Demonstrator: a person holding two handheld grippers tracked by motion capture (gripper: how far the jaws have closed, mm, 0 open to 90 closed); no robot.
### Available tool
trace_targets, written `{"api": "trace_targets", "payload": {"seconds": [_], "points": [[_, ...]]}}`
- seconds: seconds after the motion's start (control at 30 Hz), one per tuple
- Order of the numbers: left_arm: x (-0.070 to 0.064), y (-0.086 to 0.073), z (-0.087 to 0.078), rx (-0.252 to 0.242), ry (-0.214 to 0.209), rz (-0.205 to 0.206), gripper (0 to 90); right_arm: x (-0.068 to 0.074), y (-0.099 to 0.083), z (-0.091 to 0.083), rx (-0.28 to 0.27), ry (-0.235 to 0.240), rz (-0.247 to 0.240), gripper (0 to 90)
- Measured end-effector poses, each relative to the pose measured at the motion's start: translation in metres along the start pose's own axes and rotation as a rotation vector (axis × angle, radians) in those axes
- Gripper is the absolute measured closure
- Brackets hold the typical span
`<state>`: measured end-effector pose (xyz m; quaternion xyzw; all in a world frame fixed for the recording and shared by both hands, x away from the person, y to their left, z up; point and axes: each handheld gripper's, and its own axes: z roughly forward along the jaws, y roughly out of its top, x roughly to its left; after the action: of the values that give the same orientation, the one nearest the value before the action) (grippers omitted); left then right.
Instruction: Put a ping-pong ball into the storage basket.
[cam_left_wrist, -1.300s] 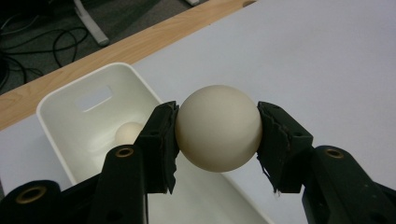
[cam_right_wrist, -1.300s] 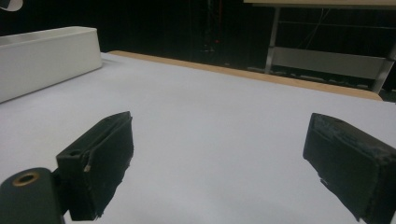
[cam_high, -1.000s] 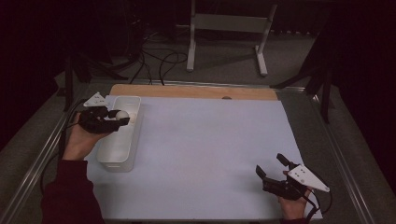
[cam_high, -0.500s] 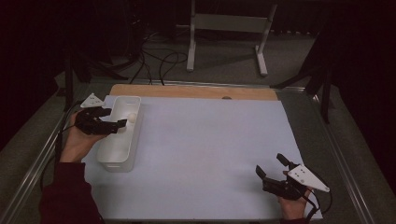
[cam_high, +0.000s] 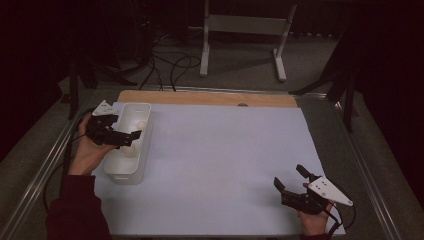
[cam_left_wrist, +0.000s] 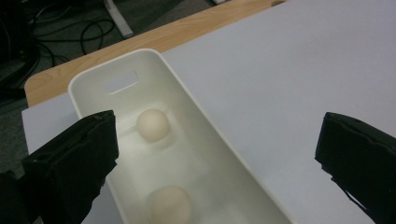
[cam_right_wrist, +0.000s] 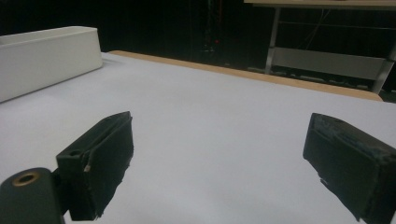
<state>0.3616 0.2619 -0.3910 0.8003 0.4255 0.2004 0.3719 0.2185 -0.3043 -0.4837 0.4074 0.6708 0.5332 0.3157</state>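
No writing shows anywhere; the left gripper (cam_high: 131, 136) hangs wide open and empty over the white tray (cam_high: 145, 111), two pale balls (cam_left_wrist: 152, 124) lying in it just below its jaws, while the right gripper (cam_high: 291, 180) rests open, empty, well apart

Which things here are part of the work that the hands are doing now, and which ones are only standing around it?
Part of the work:
- white bin
- two pale balls in it, far ball and near ball
- left gripper, open above the bin
- right gripper, open, idle over the white sheet

Only standing around:
- wooden board edge
- metal stand and cables on the floor
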Motion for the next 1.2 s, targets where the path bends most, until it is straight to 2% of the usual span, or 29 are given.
{"api": "trace_targets", "payload": {"seconds": [0.3, 0.53, 0.63, 0.8, 0.87, 1.03, 1.2], "points": [[-0.014, 0.003, 0.004, -0.013, -0.017, 0.035, 0.3, 0.000, 0.000, 0.000, 0.000, 0.001, 0.001, 8.3], [-0.025, 0.005, 0.002, -0.077, -0.039, 0.038, 0.3, 0.000, 0.000, 0.000, 0.000, 0.002, 0.003, 8.3], [-0.031, 0.003, 0.002, -0.100, -0.046, 0.055, 0.3, 0.000, 0.000, 0.000, 0.000, 0.002, 0.001, 8.3], [-0.039, 0.000, 0.002, -0.112, -0.056, 0.075, 0.3, 0.000, 0.000, 0.000, -0.001, 0.003, 0.001, 8.3], [-0.049, -0.005, 0.004, -0.121, -0.065, 0.099, 0.2, 0.000, 0.000, 0.000, -0.001, 0.003, 0.002, 8.3], [-0.060, -0.012, 0.008, -0.128, -0.071, 0.116, 0.3, 0.000, 0.000, 0.000, -0.001, 0.005, 0.002, 8.3], [-0.069, -0.023, 0.008, -0.160, -0.077, 0.109, 0.2, 0.000, 0.000, 0.000, -0.001, 0.002, 0.001, 8.3]]}}
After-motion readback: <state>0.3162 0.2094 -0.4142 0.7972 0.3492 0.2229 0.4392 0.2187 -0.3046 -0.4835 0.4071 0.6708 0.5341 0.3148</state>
